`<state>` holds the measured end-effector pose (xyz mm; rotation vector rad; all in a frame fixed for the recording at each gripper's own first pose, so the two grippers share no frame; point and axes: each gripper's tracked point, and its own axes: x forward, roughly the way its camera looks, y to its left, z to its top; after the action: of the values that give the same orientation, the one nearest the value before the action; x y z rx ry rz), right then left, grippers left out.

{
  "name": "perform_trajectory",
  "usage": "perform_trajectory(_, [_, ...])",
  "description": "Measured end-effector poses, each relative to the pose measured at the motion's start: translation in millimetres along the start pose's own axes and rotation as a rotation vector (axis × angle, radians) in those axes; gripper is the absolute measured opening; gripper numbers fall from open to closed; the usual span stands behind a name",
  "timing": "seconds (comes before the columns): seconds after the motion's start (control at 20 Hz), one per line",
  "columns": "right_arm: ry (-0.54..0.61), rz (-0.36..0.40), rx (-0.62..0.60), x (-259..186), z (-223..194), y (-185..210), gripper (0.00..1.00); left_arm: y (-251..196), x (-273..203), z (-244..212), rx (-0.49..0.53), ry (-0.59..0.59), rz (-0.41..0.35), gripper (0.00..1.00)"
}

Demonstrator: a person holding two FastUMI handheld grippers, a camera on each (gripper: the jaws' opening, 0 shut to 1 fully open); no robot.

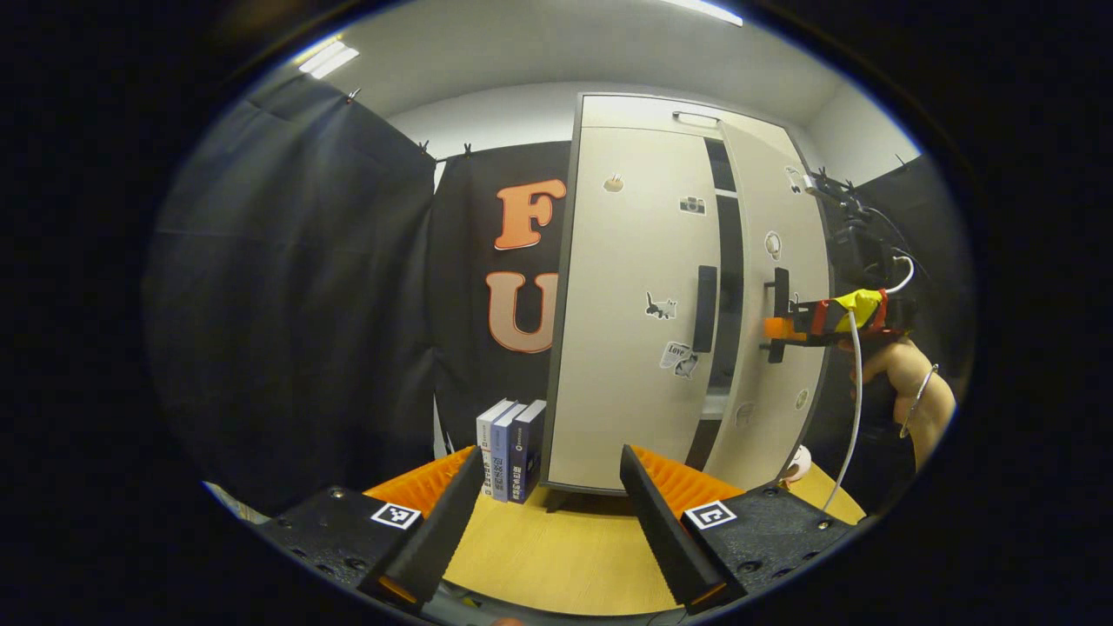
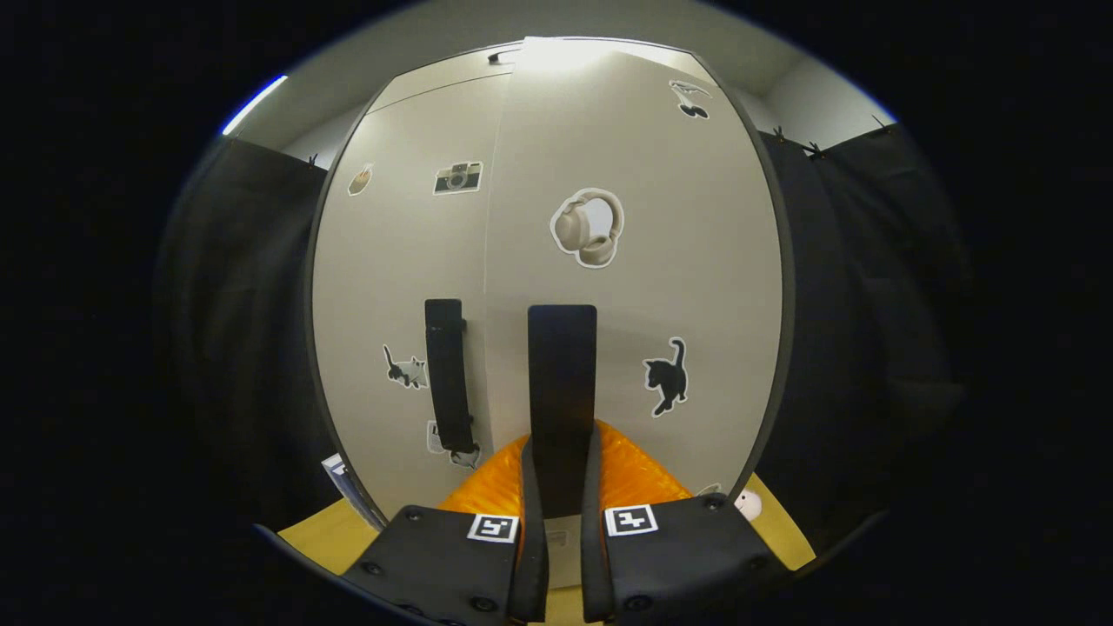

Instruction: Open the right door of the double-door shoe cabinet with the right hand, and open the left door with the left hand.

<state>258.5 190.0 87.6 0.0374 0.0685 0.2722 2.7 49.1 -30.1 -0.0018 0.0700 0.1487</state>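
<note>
The right gripper has its jaws clenched on the right door handle. The right door stands slightly ajar. The left gripper hangs released above the counter.

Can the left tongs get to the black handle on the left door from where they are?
Probably yes. The left tongs are open and empty, and the black bar handle on the pale left cabinet door stands ahead with just bare wooden tabletop between. The blue books stand off to one side.

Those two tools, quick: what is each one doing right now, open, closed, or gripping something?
Left tool: open, holding nothing, back from the cabinet.
Right tool: closed on the right door handle, with that door slightly ajar.
</note>
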Motion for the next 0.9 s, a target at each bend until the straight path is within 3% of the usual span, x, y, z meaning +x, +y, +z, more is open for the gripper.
perform_trajectory(0.9, [0.007, 0.055, -0.037, -39.6, -0.1, -28.0, 0.23, -36.7, -38.3, 7.4, 0.006, -0.013, -0.026, 0.95])
